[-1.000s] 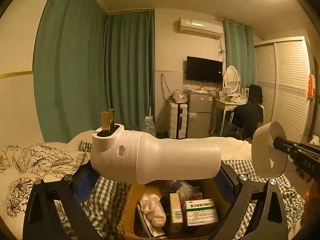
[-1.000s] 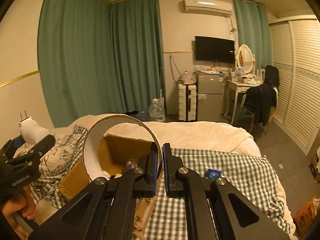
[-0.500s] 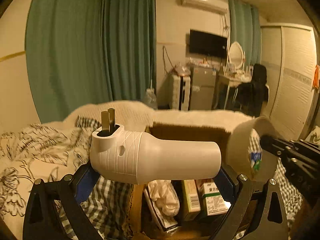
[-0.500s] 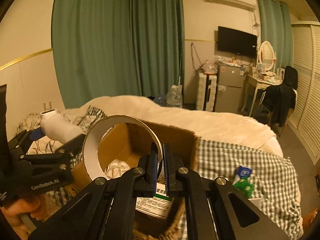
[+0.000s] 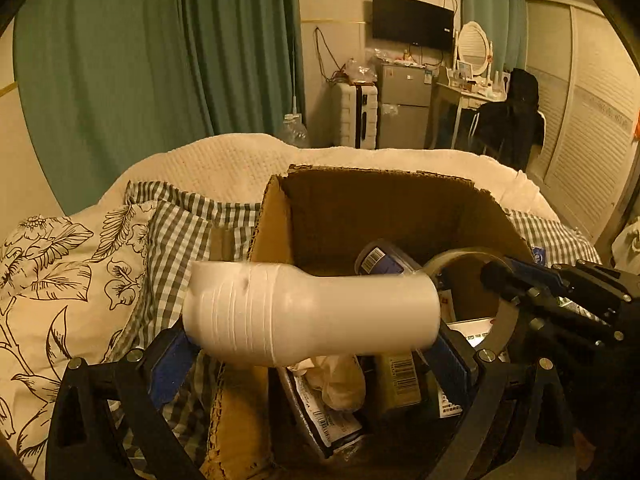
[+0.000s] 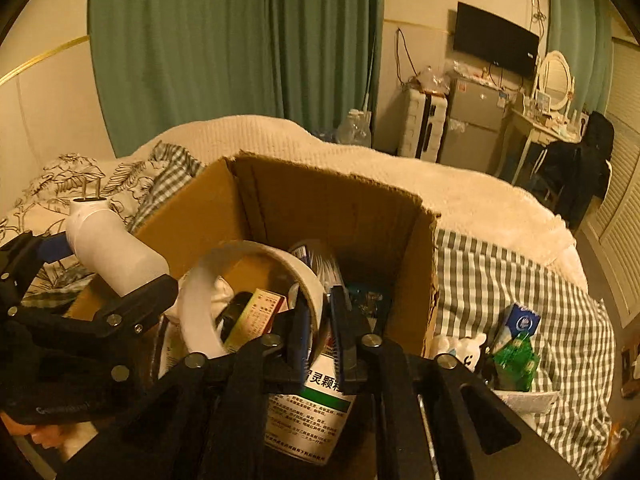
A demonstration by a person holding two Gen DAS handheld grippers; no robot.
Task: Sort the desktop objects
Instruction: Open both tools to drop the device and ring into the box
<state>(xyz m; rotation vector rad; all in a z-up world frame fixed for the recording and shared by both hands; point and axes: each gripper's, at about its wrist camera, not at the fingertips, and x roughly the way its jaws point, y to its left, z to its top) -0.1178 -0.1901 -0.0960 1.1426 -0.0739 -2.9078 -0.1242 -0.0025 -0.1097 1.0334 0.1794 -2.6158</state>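
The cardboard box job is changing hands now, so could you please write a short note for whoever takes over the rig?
Left gripper: shut on the white plug-in device, held across the jaws above the cardboard box.
Right gripper: jaws opening, tape roll between them over the box, its wall no longer pinched.
Done: medicine boxes and other small items are already in the box.
Left: let the tape fall, drop the device in, then collect the blue carton and green packet on the checked blanket.

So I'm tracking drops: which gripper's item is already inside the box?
The right gripper's tape roll, down among the cardboard box's contents; jaws opening.
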